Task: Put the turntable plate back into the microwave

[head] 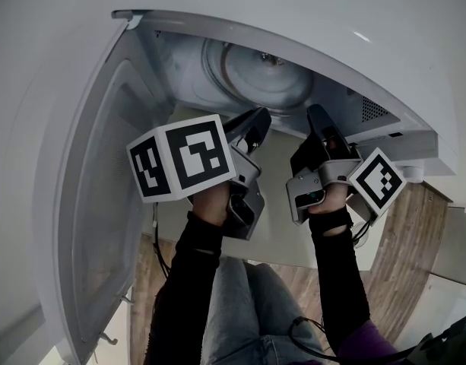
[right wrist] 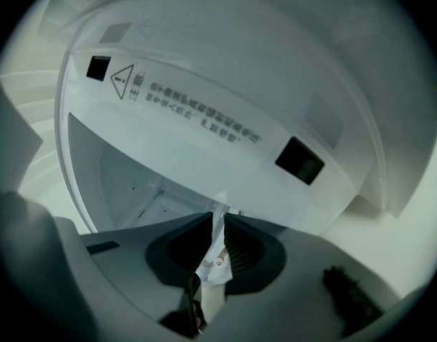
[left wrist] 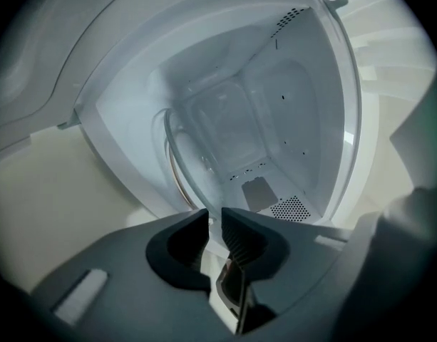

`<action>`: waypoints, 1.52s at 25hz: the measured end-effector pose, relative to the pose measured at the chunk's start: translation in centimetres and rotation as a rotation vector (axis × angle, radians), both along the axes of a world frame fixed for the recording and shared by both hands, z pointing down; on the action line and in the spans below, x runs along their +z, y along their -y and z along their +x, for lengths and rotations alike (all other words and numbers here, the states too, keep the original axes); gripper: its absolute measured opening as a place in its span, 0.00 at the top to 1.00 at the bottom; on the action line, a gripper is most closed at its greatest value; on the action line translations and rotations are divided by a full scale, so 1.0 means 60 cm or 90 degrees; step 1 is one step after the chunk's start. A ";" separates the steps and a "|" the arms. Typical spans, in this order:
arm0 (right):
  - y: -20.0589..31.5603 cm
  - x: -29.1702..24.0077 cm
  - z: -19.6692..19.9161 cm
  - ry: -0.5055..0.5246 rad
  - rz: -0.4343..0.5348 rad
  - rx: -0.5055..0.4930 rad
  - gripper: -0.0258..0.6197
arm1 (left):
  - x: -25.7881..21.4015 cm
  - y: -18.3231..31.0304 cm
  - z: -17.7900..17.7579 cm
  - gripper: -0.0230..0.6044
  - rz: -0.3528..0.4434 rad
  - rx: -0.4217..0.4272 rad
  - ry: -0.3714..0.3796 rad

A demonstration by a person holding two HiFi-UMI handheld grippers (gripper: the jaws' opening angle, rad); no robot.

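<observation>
Left tool [head: 257,122], right tool [head: 318,119], both gripping turntable plate [head: 267,74] inside open microwave [head: 179,67]

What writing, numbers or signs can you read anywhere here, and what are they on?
Warning triangle, on the microwave's front frame: a sign, no words.
Print lines beside it: too small and blurred to read.
Square markers on the left cube and right cube: patterns, not text.
No readable words or numbers anywhere.

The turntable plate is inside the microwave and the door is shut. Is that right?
Not quite: the door is open, swung out to the left, as the head view shows. The turntable plate is inside the microwave.
</observation>
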State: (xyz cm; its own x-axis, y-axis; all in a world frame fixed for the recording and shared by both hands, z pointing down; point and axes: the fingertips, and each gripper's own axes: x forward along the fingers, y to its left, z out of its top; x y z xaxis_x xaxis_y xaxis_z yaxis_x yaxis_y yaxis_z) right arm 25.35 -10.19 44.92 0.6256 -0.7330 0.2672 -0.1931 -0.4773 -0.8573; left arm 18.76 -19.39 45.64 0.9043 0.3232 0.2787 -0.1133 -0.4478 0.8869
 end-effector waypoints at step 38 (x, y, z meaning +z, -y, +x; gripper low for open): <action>0.023 -0.005 -0.018 -0.156 -0.268 -0.042 0.83 | 0.022 -0.002 -0.001 0.87 -0.045 -0.013 0.017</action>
State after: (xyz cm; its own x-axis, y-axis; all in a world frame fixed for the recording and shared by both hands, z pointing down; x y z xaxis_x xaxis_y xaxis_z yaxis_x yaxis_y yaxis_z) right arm 24.26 -11.57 44.59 0.6628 -0.6332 0.3997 -0.4068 -0.7527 -0.5177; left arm 18.69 -19.28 46.97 0.9037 0.3238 0.2801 -0.1460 -0.3820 0.9125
